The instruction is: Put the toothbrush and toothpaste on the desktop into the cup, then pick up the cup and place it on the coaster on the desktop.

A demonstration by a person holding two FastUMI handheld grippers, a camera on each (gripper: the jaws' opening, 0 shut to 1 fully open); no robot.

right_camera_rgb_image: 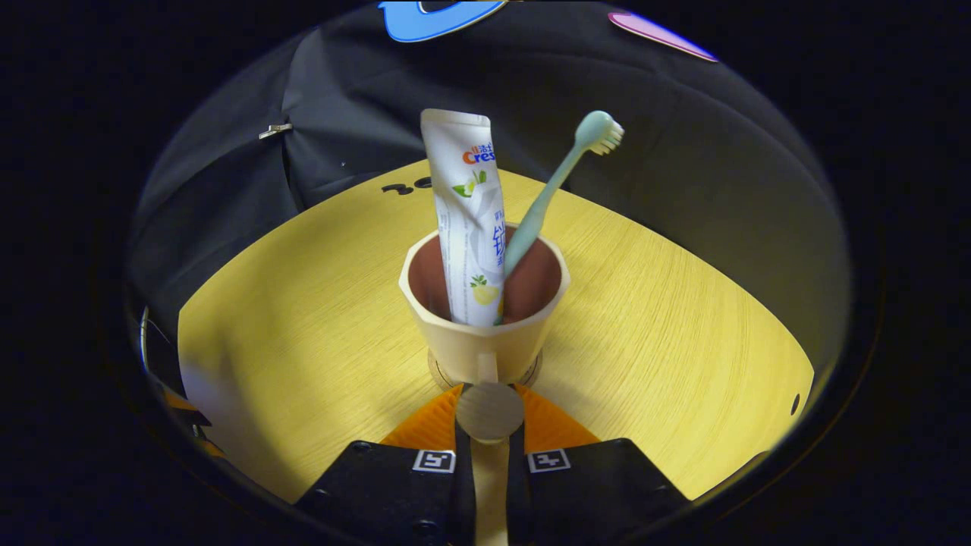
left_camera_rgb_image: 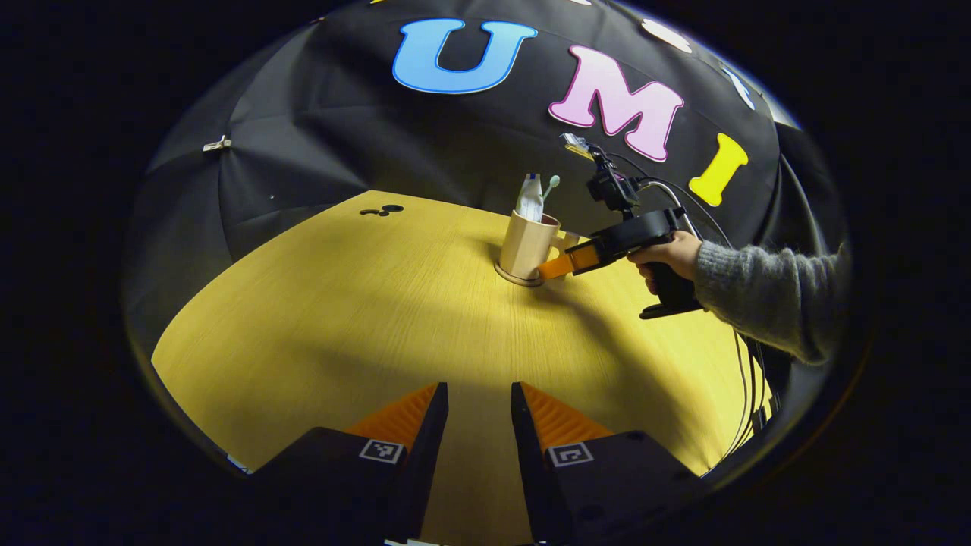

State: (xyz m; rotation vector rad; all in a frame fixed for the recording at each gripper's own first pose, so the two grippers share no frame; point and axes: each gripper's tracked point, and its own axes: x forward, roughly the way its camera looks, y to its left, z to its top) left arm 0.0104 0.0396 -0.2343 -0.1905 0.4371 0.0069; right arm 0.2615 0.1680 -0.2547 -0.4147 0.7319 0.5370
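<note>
The right gripper [right_camera_rgb_image: 489, 406] clenches the cup [right_camera_rgb_image: 484, 322] handle from 6 o'clock, level above the desk [right_camera_rgb_image: 667, 334]; the left gripper [left_camera_rgb_image: 479, 413] hangs released.

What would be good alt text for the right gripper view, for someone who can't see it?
A hand-held gripper is closed on the handle of a cream cup that holds an upright toothpaste tube and a leaning toothbrush. The cup sits on a round coaster on a yellow wooden table.

Wide bare worktop [left_camera_rgb_image: 341, 318] lies open on the near side; the cup [left_camera_rgb_image: 526, 247] with the right hand-held gripper [left_camera_rgb_image: 563, 265] at its handle blocks the far side.
</note>
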